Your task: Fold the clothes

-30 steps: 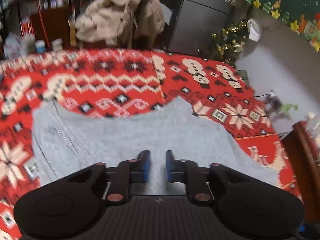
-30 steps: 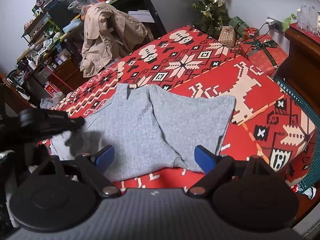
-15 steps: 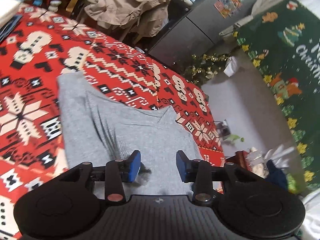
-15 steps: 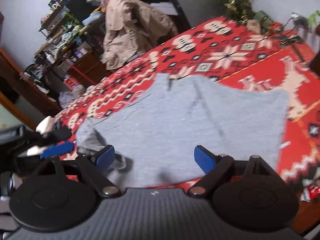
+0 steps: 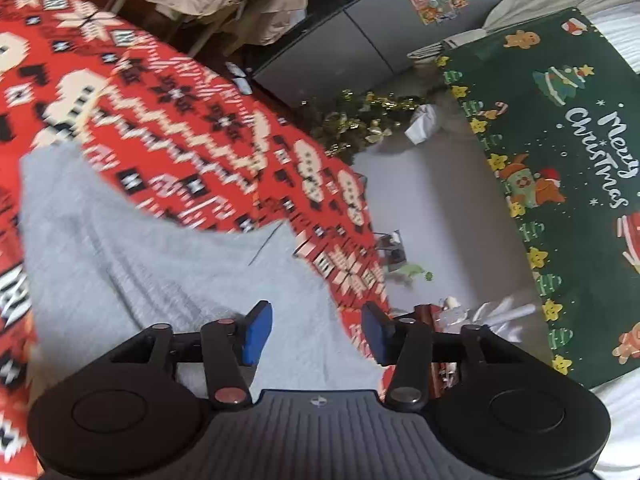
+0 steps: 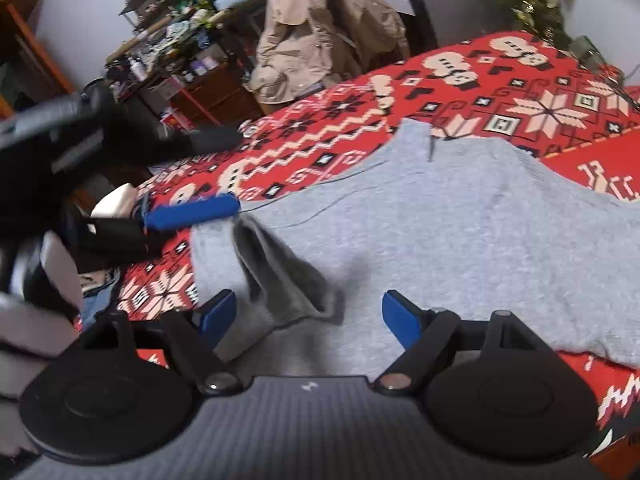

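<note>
Left tool stands part open over the near edge of the grey sweater, its jaws opening, with nothing pinched between the blue pads. Right tool is spread wide, its jaws closing slightly, and hangs over a turned-back flap of the same garment; the pads do not press on the cloth. In the right wrist view the left tool shows as a blurred blue pad just beside the sweater's left edge, clear of the fabric.

The sweater lies spread on a red patterned blanket, mostly flat, one corner doubled over on itself. Collar end points away from the viewer. A beige coat hangs on a chair behind, well apart.

Assessment: the knit looks soft, limp and fairly light; it will sag and drape from any single pinch, and stretch if dragged. It should not slip in the pads, but a shallow bite may catch only one layer. Best hold appears to be at a hem or side edge, both layers together, one tool at each end of the fold line, lifting evenly
</note>
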### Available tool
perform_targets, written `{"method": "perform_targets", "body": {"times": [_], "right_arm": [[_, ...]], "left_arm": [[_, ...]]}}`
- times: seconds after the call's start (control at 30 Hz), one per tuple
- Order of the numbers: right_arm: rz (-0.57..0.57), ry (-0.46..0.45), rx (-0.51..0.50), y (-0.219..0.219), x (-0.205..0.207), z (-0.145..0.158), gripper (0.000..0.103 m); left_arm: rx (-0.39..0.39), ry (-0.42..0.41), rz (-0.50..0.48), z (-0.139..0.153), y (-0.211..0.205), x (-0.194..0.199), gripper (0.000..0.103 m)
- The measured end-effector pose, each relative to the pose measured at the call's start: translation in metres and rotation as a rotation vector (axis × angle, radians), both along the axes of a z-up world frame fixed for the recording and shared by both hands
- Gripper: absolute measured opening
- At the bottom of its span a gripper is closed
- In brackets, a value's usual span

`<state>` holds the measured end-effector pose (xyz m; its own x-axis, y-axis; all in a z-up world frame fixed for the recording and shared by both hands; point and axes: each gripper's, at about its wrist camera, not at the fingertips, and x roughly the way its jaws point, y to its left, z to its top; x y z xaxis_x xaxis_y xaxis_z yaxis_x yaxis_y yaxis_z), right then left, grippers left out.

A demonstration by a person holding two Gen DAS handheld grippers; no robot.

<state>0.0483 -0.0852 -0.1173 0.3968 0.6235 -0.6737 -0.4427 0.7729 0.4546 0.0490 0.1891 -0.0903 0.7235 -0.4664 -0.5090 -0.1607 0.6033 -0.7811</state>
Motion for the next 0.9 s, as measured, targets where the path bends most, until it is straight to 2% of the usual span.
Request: {"method": "perform_targets", "body": {"times": [0.07, 0.23, 0.33, 0.47, 0.53, 0.6, 0.67, 0.83, 0.9], "right_arm": [[-0.019, 0.004, -0.007, -0.003, 0.005, -0.002, 0.084], [-0.038, -0.039, 0.025, -0.011, 0.014, 0.000, 0.084], [0.027, -0.097, -0.052, 0.006, 0.016, 0.001, 0.072], [0.074, -0.125, -0.104, 0.032, 0.028, -0.008, 0.033], [0.060, -0.124, -0.098, 0.037, 0.036, -0.013, 0.028], [0.048, -0.106, -0.097, 0.040, 0.044, -0.018, 0.001], [0.007, -0.080, -0.131, 0.040, 0.051, -0.023, 0.001], [-0.039, -0.021, -0.075, 0.022, 0.060, -0.030, 0.002], [-0.005, -0.034, -0.001, 0.015, 0.055, -0.024, 0.013]], "left_arm": [[-0.040, 0.002, -0.014, -0.001, 0.003, 0.007, 0.070], [-0.159, 0.082, -0.015, -0.023, 0.017, 0.018, 0.071], [-0.203, 0.103, -0.022, -0.030, 0.022, 0.023, 0.071], [-0.201, 0.118, -0.043, -0.030, 0.020, 0.027, 0.071], [-0.183, 0.126, -0.052, -0.028, 0.018, 0.028, 0.071], [-0.151, 0.123, -0.046, -0.023, 0.019, 0.026, 0.071], [-0.141, 0.091, -0.033, -0.014, 0.023, 0.019, 0.071], [-0.093, 0.035, -0.030, 0.007, 0.031, 0.009, 0.071], [-0.076, 0.052, -0.046, 0.006, 0.028, 0.013, 0.071]]}}
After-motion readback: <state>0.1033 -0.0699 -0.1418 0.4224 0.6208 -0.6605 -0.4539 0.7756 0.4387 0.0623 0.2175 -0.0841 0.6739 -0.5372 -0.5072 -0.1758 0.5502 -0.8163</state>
